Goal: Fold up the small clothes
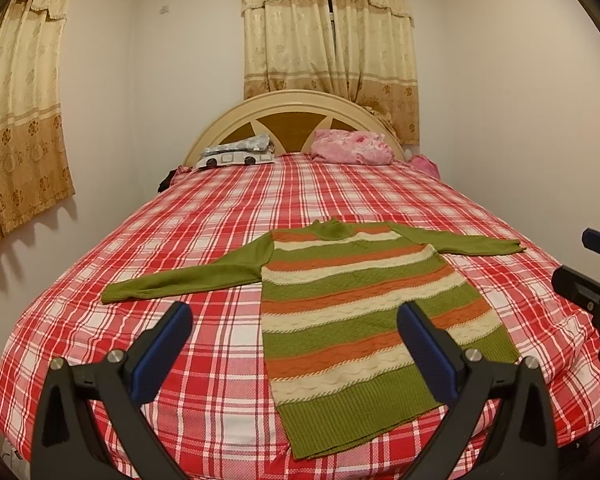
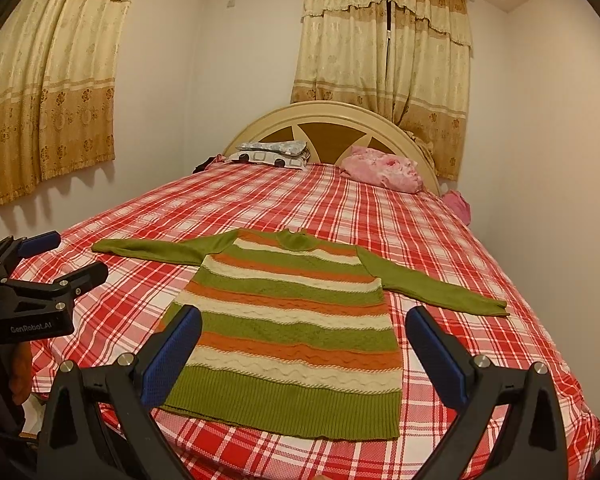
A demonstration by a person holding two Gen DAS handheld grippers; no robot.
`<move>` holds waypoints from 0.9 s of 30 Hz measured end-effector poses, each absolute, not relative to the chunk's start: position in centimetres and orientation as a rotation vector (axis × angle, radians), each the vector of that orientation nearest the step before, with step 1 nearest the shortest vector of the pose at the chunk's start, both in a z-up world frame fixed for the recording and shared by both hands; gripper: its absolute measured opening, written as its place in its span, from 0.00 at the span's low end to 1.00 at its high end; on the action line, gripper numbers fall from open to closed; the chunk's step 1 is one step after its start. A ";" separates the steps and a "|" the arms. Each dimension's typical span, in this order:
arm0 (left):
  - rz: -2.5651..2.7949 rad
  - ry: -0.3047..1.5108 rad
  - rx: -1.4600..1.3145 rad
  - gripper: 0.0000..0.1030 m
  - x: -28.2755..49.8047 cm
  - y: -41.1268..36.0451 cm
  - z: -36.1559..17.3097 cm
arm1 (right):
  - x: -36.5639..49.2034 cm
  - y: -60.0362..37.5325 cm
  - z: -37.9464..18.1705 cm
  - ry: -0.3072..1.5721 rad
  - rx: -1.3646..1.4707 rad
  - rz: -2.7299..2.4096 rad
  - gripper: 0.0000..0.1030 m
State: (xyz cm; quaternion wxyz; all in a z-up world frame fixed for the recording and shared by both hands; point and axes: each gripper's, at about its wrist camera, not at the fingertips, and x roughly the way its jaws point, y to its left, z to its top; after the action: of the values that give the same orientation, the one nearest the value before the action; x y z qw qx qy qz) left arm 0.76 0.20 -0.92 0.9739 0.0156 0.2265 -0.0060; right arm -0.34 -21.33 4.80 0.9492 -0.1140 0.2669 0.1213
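A green, orange and cream striped sweater [image 1: 352,300] lies flat, sleeves spread toward 9 and 3 o'clock, on a bed [image 1: 180,224] covered in red plaid. The left gripper [image 1: 296,320] and right gripper [image 2: 304,324] hover above its hem at 6 o'clock, both spread wide and holding nothing. A pink pillow [image 1: 352,147] rests at 12 o'clock.

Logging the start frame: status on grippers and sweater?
Left gripper open, right gripper open, both empty. Striped sweater flat on bed, sleeves spread, unfolded. Nothing obstructing.
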 end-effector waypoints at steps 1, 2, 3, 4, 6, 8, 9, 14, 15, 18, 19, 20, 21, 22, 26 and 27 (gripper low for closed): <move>-0.012 0.458 0.034 1.00 0.8 0.2 -0.9 | -0.3 -21.4 4.8 0.544 -0.231 0.246 0.99; -0.010 0.458 0.034 1.00 0.8 0.2 -1.0 | -0.3 -21.4 4.7 0.545 -0.232 0.247 0.99; -0.010 0.457 0.033 1.00 0.8 0.2 -1.0 | -0.3 -21.4 4.6 0.546 -0.233 0.248 0.99; -0.011 0.458 0.033 1.00 0.8 0.2 -1.0 | -0.3 -21.4 4.5 0.548 -0.236 0.248 0.99; -0.011 0.459 0.033 1.00 0.8 0.3 -1.0 | -0.3 -21.3 4.4 0.552 -0.237 0.244 0.99; -0.010 0.459 0.033 1.00 0.8 0.3 -1.0 | -0.3 -21.2 4.3 0.558 -0.234 0.247 0.99; -0.009 0.460 0.034 1.00 0.8 0.3 -1.0 | -0.3 -21.2 4.3 0.560 -0.234 0.247 0.99; -0.007 0.463 0.030 1.00 0.9 0.4 -1.3 | -0.3 -21.1 4.2 0.564 -0.237 0.248 0.99; -0.007 0.463 0.029 1.00 0.9 0.4 -1.3 | -0.3 -21.0 4.2 0.564 -0.237 0.248 0.99; -0.007 0.465 0.029 1.00 0.9 0.4 -1.3 | -0.3 -21.0 4.2 0.565 -0.238 0.249 0.99; -0.007 0.465 0.029 1.00 0.9 0.4 -1.3 | -0.3 -21.0 4.2 0.566 -0.239 0.248 0.99; -0.007 0.466 0.029 1.00 0.9 0.4 -1.4 | -0.3 -21.0 4.1 0.566 -0.238 0.249 0.99; -0.006 0.467 0.028 1.00 1.0 0.5 -1.4 | -0.3 -21.0 4.1 0.568 -0.238 0.249 0.99; -0.006 0.468 0.026 1.00 1.0 0.5 -1.4 | -0.3 -20.9 4.1 0.568 -0.240 0.249 0.99; -0.006 0.468 0.027 1.00 1.0 0.6 -1.4 | -0.4 -20.8 4.1 0.570 -0.239 0.248 0.99; -0.006 0.467 0.026 1.00 1.0 0.6 -1.4 | -0.3 -20.8 4.1 0.569 -0.240 0.247 0.99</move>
State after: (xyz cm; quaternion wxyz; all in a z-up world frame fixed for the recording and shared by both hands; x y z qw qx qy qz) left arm 1.04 0.58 -1.37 0.9727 0.0131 0.2316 -0.0031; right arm -0.33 -20.81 4.10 0.9452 -0.1176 0.2794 0.1214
